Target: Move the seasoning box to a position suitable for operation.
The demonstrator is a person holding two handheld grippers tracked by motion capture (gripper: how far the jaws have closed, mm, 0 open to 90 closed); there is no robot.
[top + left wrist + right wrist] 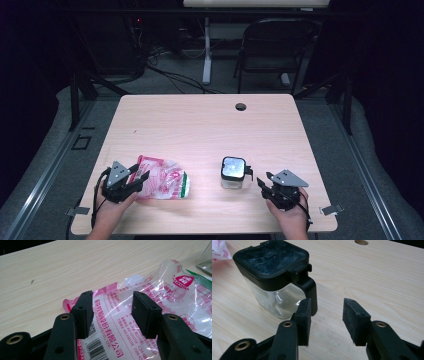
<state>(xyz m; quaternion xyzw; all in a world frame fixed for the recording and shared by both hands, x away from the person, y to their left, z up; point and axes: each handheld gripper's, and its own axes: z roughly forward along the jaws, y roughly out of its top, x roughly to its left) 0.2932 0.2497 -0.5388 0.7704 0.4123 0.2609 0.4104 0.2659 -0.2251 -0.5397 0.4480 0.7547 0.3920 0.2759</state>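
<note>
The left gripper (pixel 141 175) has its jaws spread over the near-left end of a plastic bag (pixel 165 183), with nothing pinched; in the left gripper view the bag (pixel 140 312) lies flat under and beyond the fingers (pixel 83 312). Its long axis runs left to right across the table, with the green edge at the far end from those fingers. Further right stands a clear jar (pixel 234 173) with a black lid, upright, its black handle turned towards the right gripper (pixel 262 184). That gripper's jaws are spread too, empty, the handle just beyond its left finger (pixel 303 317). The table (pixel 200 125) is pale wood grain with a round hole at its far edge; behind it are a dark floor, cables and a folding chair (pixel 275 45).
</note>
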